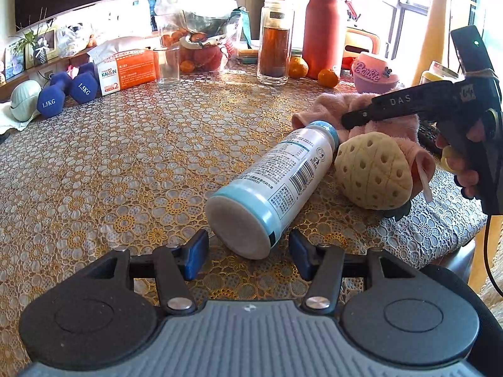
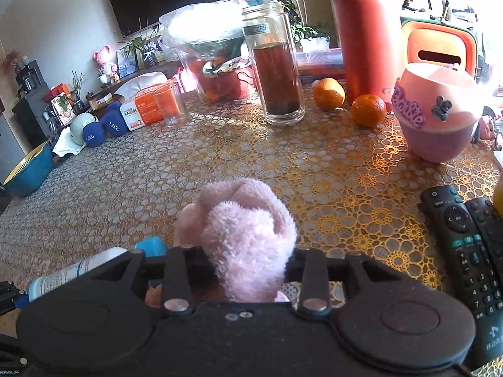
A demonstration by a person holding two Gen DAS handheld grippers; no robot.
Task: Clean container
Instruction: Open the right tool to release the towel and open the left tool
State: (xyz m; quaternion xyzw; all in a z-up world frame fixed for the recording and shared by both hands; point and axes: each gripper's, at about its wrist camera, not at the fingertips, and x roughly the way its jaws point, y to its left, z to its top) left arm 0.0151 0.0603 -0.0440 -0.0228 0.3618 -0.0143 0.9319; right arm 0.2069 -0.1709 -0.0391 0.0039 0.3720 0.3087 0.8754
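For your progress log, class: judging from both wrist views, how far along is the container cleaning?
Early stage. Done: the right gripper is shut on the pink cloth, so the wiping tool is picked up. In hand: the left gripper is open, its fingers either side of the base of the white bottle, which lies on its side on the table, not yet gripped. Left: grip the bottle and wipe it.
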